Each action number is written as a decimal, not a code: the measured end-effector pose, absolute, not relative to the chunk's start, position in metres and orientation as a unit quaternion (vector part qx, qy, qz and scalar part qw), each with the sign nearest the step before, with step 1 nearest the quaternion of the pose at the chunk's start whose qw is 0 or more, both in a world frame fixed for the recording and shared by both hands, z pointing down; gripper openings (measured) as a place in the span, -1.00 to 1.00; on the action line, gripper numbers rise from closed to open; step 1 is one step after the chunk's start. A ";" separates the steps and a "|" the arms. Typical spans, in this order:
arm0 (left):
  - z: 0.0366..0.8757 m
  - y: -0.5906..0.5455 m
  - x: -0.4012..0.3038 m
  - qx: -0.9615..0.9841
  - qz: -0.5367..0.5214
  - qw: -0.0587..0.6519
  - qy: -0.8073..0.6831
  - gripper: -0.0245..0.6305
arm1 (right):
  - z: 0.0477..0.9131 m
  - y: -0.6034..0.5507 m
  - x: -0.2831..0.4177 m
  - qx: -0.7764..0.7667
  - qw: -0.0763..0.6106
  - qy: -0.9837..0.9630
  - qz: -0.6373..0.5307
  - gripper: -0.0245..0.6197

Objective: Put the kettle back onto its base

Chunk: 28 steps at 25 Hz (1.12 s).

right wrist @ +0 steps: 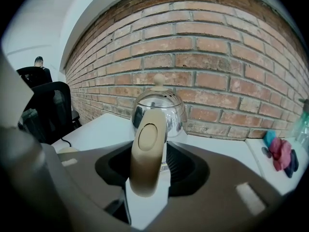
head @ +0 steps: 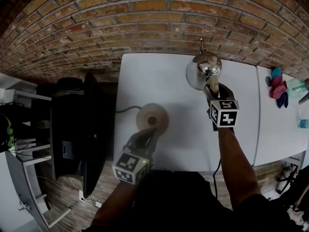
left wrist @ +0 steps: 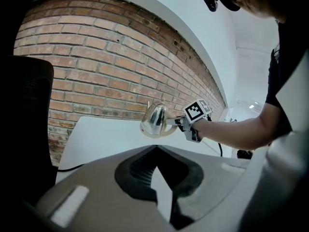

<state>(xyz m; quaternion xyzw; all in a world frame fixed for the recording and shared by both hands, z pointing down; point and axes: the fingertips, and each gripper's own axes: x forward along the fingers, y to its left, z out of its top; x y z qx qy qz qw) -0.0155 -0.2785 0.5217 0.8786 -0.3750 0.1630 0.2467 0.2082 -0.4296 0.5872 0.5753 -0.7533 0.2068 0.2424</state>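
Observation:
A shiny steel kettle (head: 205, 65) with a beige handle (right wrist: 147, 149) is at the far right of the white table (head: 169, 81). My right gripper (head: 212, 87) is shut on that handle. In the left gripper view the kettle (left wrist: 155, 121) seems to hang just clear of the tabletop. Its round beige base (head: 152, 117) lies near the table's middle left, well apart from the kettle. My left gripper (head: 148, 133) is over the base's near edge. Its jaws (left wrist: 155, 151) meet at the tips with nothing seen between them, and the base is hidden in that view.
A black cable (head: 126, 109) runs left from the base off the table. A black office chair (head: 72, 129) stands at the table's left side. A second white table (head: 270, 124) on the right holds pink and teal things (head: 279, 88). A brick wall (head: 145, 18) runs behind.

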 end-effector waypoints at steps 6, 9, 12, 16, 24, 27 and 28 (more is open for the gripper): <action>0.523 -0.279 -0.019 0.876 0.163 0.251 -0.378 -0.92 | 0.590 -0.434 0.207 0.575 0.248 -0.752 0.208 -0.35; 0.523 -0.279 -0.022 0.874 0.161 0.253 -0.381 -0.92 | 0.591 -0.434 0.209 0.578 0.249 -0.748 0.211 -0.38; 0.524 -0.277 -0.023 0.874 0.160 0.253 -0.382 -0.92 | 0.589 -0.435 0.216 0.585 0.243 -0.744 0.211 -0.45; 0.524 -0.274 -0.024 0.874 0.161 0.252 -0.382 -0.92 | 0.582 -0.432 0.220 0.592 0.216 -0.748 0.208 -0.46; 0.518 -0.268 -0.025 0.875 0.155 0.246 -0.387 -0.92 | 0.548 -0.423 0.218 0.598 0.183 -0.761 0.174 -0.53; 0.516 -0.266 -0.026 0.875 0.151 0.243 -0.391 -0.92 | 0.532 -0.423 0.217 0.596 0.179 -0.765 0.169 -0.58; 0.515 -0.265 -0.027 0.875 0.150 0.243 -0.392 -0.92 | 0.530 -0.423 0.216 0.594 0.179 -0.766 0.169 -0.59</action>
